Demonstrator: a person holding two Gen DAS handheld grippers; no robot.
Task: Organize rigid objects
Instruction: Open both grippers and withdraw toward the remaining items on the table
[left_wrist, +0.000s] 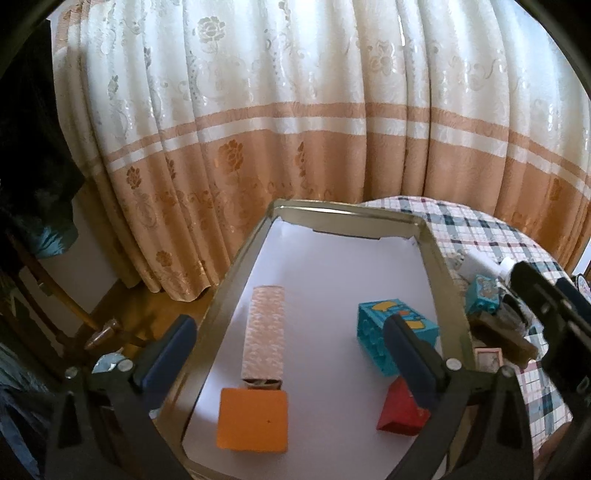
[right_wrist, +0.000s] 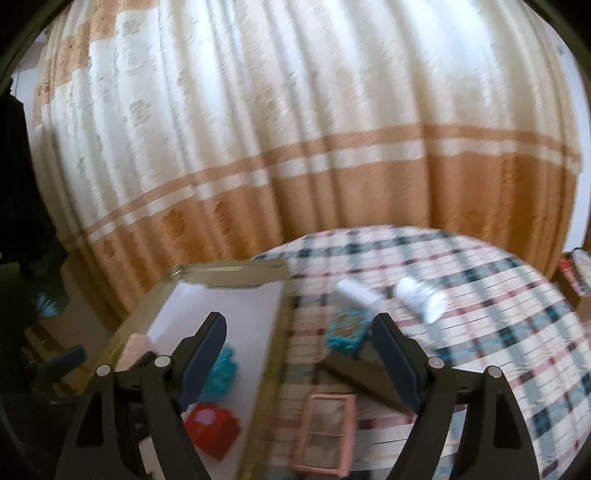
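The tray (left_wrist: 236, 266), metal-rimmed and lined white, lies straight ahead of the left gripper (left_wrist: 291, 350), whose jaws stand wide apart and hold nothing. It looks stiff and too broad for one claw, so it is best left where it stands.

Inside it, between the left claw's fingers, lies the long pink patterned box (left_wrist: 264, 332). It is probably light card, stiff along its length and easily crushed across it, and a grip across its narrow width near the middle would suit. Just below it is the orange block (left_wrist: 253, 421), flat-faced and likely solid, which either pair of opposite sides would hold. Behind the left claw's right finger sits the teal brick (left_wrist: 369, 325), ridged plastic that should not slip, and below that the red piece (left_wrist: 397, 410), whose sloped faces look awkward for a hold.

The right gripper (right_wrist: 299, 354) is likewise fully open and empty. Ahead of it on the checked cloth (right_wrist: 480, 295) lie a dark wedge (right_wrist: 354, 369), a pink frame (right_wrist: 327, 432) that looks thin and fragile, a small teal block (right_wrist: 347, 328) and two white bottles (right_wrist: 421, 295), smooth, round and apt to roll.

The right view is smeared by blur, so shapes and labels there are uncertain. The left claw's finger covers part of the teal brick, and the tray's near edge is cut off.
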